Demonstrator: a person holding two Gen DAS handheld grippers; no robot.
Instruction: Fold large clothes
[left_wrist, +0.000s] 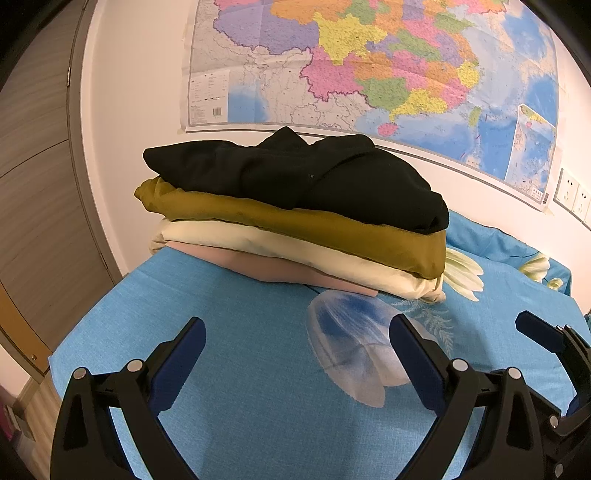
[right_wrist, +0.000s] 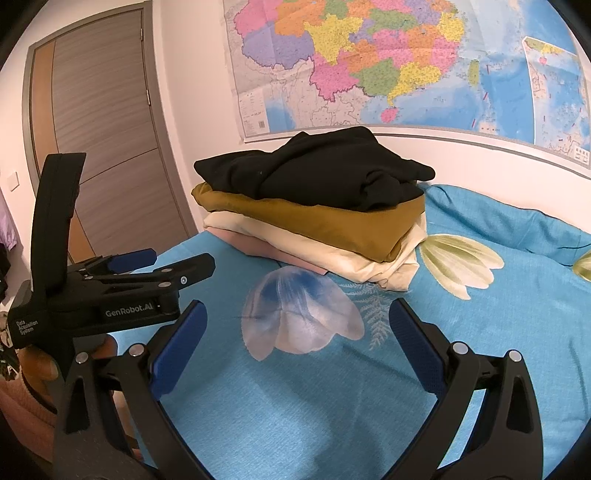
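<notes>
A stack of folded clothes sits on the blue bed near the wall: a black garment on top, then a mustard one, a cream one and a pink one at the bottom. The stack shows in the right wrist view too, black garment on top. My left gripper is open and empty, short of the stack above the sheet. My right gripper is open and empty too. The left gripper's body shows at the left of the right wrist view.
The bed has a blue sheet with large flower prints. A map hangs on the wall behind the stack. A grey door stands to the left. Wall sockets are at the right.
</notes>
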